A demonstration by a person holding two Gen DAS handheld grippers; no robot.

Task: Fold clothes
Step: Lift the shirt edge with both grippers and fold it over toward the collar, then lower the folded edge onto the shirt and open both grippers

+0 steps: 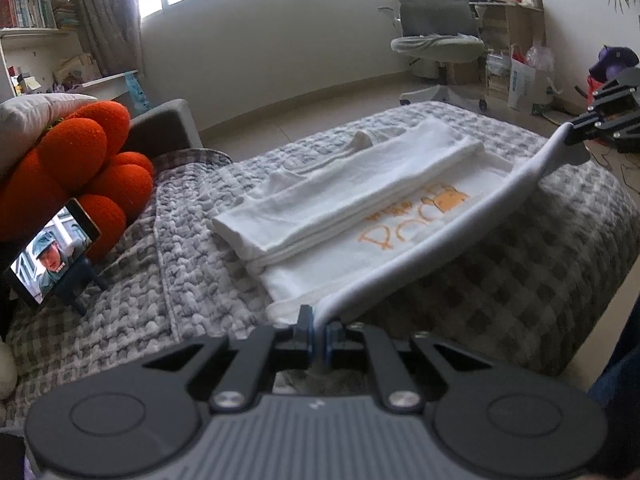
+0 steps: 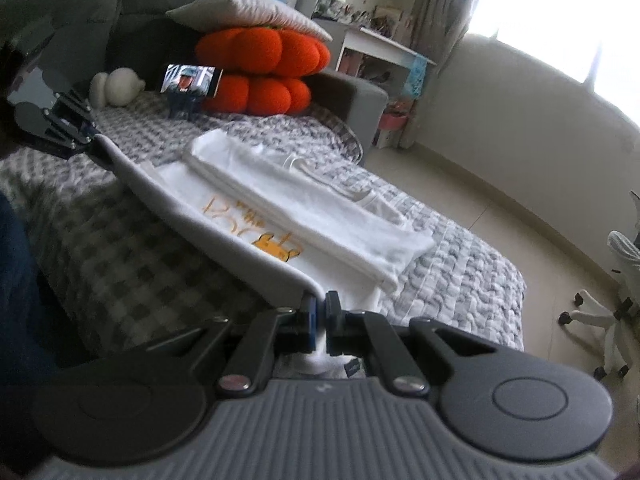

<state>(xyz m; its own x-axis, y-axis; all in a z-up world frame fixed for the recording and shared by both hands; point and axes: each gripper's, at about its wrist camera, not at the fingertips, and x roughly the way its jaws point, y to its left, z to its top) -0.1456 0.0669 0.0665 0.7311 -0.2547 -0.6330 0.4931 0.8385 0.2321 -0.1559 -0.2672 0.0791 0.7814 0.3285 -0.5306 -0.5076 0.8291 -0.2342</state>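
Both tongs, left and right, clamp the white orange-printed cotton T-shirt's lifted edge; only the left view shows the grey office chair, upper right.

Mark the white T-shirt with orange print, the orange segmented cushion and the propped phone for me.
white T-shirt (image 1: 352, 188), left wrist view, folded-over side panel.
orange segmented cushion (image 2: 256, 48), right wrist view, top lobe.
propped phone (image 1: 52, 252), left wrist view, lit screen.

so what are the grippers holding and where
Both hold the white shirt by its near edge: the left hand-held gripper pinches one end of that edge, the right hand-held gripper the other.
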